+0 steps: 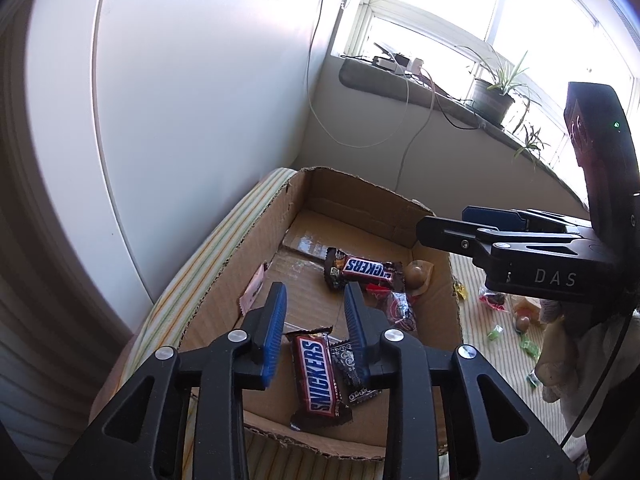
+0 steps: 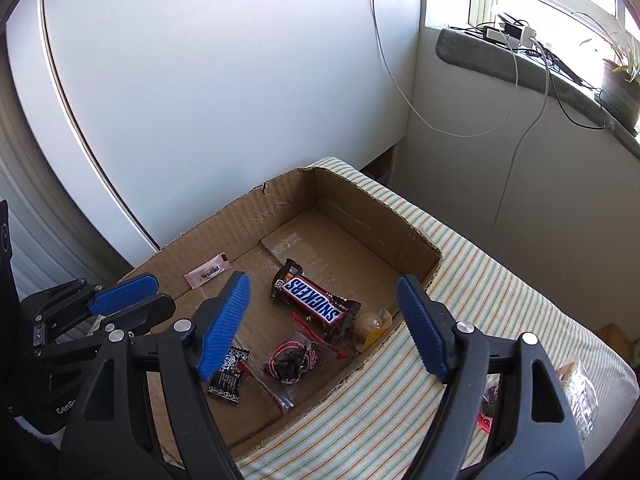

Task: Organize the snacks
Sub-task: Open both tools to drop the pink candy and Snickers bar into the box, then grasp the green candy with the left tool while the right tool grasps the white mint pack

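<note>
Your left gripper (image 1: 316,320) hangs released, ribbed blue pads apart above a glossy Snickers bar (image 1: 318,380) in the corrugated cardboard box (image 1: 236,256); your right gripper (image 2: 324,324) gapes wide

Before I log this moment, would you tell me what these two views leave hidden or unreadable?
- Right wrist view: the near Snickers bar cannot be seen behind the right gripper.
- Left wrist view: the loose sweets on the striped cloth are too small to identify, and some are covered by the right gripper.
- Left wrist view: the cardboard box has its near wall behind the left gripper.
- Both views: the window is blown out.
</note>
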Demonstrator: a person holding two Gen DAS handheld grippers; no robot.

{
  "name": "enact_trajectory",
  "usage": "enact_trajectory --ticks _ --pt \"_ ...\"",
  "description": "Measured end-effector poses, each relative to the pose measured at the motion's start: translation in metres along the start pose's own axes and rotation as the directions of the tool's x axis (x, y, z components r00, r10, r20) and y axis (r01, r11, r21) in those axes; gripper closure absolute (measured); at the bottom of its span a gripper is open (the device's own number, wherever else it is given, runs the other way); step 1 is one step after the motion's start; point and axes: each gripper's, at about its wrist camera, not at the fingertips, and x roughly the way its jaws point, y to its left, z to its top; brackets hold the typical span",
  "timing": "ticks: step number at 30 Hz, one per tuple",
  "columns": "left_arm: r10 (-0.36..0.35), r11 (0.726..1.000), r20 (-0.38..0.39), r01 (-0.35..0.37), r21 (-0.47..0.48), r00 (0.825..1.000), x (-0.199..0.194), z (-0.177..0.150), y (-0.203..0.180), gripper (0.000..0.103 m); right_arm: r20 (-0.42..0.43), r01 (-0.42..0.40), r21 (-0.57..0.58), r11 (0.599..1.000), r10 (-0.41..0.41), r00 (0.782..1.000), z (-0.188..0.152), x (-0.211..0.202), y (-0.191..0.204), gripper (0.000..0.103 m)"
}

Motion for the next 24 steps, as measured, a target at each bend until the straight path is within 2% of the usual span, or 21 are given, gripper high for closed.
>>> enact_trajectory --ticks 6,13,17,24 --pt "-0.004 1.0 0.009 0.004 0.011 1.0 -0.006 0.0 -0.008 0.062 0.014 0.004 0.016 1.0 -0.004 1.0 -0.005 -0.013 -0.006 0.024" --pt "-0.01 0.999 0.023 0.009 0.045 1.0 -0.016 -0.004 -0.028 0.062 0.038 0.006 0.026 1.0 -0.007 0.999 -0.015 -0.033 -0.012 0.024" --pt "-0.013 0.998 0.035 0.011 0.064 0.999 -0.022 -0.006 -0.039 0.057 0.053 0.012 0.042 0.999 -0.014 0.998 -0.024 -0.046 -0.019 0.025" --pt "-0.05 0.994 0.046 0.045 0.096 0.998 -0.029 -0.01 -0.059 0.057 0.066 0.032 0.073 0.997 -0.037 0.997 -0.044 -0.069 -0.036 0.024"
